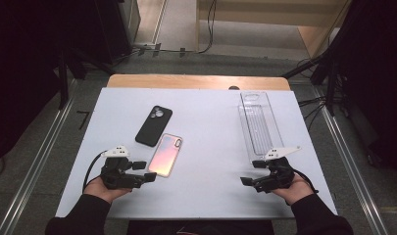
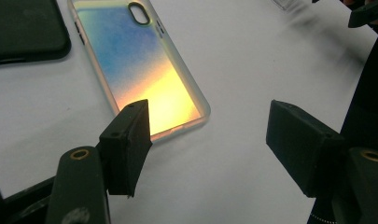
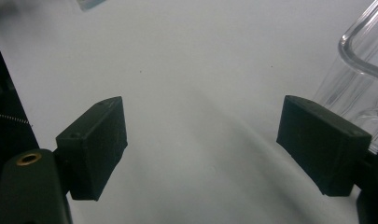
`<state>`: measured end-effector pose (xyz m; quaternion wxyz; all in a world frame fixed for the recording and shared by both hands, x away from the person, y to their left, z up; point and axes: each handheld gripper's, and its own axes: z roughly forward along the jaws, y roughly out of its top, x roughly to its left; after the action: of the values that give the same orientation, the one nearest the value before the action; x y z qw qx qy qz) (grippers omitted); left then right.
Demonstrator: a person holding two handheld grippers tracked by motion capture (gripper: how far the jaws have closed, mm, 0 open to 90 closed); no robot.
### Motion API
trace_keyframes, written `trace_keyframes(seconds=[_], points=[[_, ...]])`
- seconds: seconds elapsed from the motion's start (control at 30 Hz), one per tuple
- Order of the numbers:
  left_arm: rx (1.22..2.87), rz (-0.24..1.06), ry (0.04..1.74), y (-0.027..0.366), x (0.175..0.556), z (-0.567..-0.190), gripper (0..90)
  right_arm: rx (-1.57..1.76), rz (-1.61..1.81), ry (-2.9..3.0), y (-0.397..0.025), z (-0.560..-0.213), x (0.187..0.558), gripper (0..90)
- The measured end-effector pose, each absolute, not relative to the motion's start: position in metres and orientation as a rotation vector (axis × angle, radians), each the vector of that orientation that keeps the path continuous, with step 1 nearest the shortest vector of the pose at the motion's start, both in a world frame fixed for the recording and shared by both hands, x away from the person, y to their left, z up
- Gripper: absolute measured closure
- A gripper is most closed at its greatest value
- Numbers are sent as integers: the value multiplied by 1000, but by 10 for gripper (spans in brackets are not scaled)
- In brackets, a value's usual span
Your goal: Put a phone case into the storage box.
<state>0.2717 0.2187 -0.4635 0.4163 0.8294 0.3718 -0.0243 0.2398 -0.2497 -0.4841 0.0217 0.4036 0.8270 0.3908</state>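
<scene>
An iridescent phone case [image 1: 165, 154] lies flat on the white table, its back up, beside a black phone case [image 1: 154, 126] farther back. My left gripper [image 1: 144, 171] sits just off the iridescent case's near corner, open and holding nothing. In the left gripper view the iridescent case [image 2: 144, 70] lies ahead of the left finger [image 2: 128, 140], with the black case [image 2: 23, 28] at the top left. My right gripper [image 1: 251, 172] rests open near the front end of a clear plastic tray [image 1: 259, 125]. The right gripper view has that tray [image 3: 359, 70] at its right edge.
The white table board [image 1: 210, 147] ends at a wooden strip [image 1: 196, 81] at the back. Metal rails [image 1: 39, 156] run along both sides of the table. Cables lie on the floor beyond. The other gripper [image 2: 366, 14] shows at the top right of the left gripper view.
</scene>
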Motion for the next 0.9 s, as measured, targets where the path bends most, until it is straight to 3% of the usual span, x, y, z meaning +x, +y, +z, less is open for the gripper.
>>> trace_keyframes(seconds=[0.9], points=[[2078, -61, 964, 219, 274, -462, 309, 1256, 1211, 2556, -250, -484, 240, 142]])
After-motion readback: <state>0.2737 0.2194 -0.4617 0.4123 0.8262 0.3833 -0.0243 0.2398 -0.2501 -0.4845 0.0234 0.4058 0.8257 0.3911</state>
